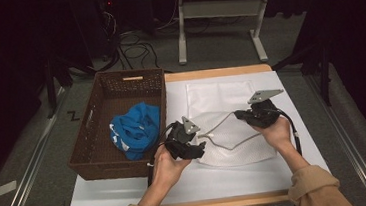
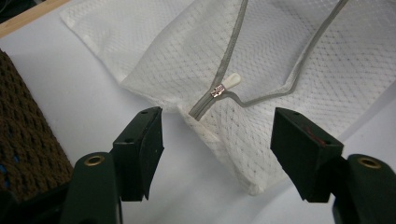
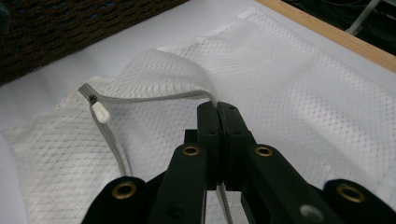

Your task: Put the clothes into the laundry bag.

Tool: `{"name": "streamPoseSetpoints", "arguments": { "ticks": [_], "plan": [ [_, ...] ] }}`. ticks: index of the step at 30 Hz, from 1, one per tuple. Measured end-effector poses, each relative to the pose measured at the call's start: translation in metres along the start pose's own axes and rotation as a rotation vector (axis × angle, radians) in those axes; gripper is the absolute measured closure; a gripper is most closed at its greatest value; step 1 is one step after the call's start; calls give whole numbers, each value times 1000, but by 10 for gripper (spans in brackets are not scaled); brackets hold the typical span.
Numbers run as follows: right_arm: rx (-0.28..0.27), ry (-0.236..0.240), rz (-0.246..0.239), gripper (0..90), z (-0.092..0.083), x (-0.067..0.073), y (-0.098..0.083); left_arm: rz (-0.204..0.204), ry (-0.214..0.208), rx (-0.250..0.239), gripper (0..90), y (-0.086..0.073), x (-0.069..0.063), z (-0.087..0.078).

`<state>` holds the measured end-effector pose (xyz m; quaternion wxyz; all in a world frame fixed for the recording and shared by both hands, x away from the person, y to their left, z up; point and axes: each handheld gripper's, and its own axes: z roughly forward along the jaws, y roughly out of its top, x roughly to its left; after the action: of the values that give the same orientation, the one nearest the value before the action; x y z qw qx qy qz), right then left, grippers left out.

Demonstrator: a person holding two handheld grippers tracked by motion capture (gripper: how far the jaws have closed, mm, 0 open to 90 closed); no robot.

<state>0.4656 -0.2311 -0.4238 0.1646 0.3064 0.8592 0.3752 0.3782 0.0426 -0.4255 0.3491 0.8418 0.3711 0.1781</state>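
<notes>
Mesh bag (image 1: 234,138) lies on the white sheet (image 1: 128,190) right of table centre, on top of a second flat mesh bag (image 1: 215,95) behind it. Its grey zipper (image 3: 154,97) is unzipped most of the way; the two sides spread in a V that opens toward the right gripper. The white zipper pull (image 2: 232,81) sits at the V's point, at the bag's left corner, tab pointing away from the left gripper.

The bag's left edge stops short of the brown basket (image 1: 94,141) holding a blue cloth (image 1: 135,129), with a bare strip of sheet between. Bare sheet also runs along the near edge.

Right gripper (image 3: 218,112): jaws fully closed, pinching the zipper edge and lifting it into a ridge. Left gripper (image 2: 217,135): jaws wide, holding nothing, above the bag's left corner, pull just beyond the gap.
</notes>
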Motion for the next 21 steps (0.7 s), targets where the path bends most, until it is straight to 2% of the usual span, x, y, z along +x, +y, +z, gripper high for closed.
{"name": "streamPoseSetpoints", "arguments": {
  "ticks": [4,10,14,21],
  "plan": [
    [4,-1,1,895,1,-1,-1,8,-7,6,348,3,0,-4],
    [-2,0,8,895,0,0,0,-14,-18,9,348,6,7,-10],
    [-4,-3,1,894,-2,1,0,-9,-10,6,348,9,10,-18],
    [-2,-2,6,894,0,0,-2,-42,12,-1,346,12,28,-28]
  ]
}}
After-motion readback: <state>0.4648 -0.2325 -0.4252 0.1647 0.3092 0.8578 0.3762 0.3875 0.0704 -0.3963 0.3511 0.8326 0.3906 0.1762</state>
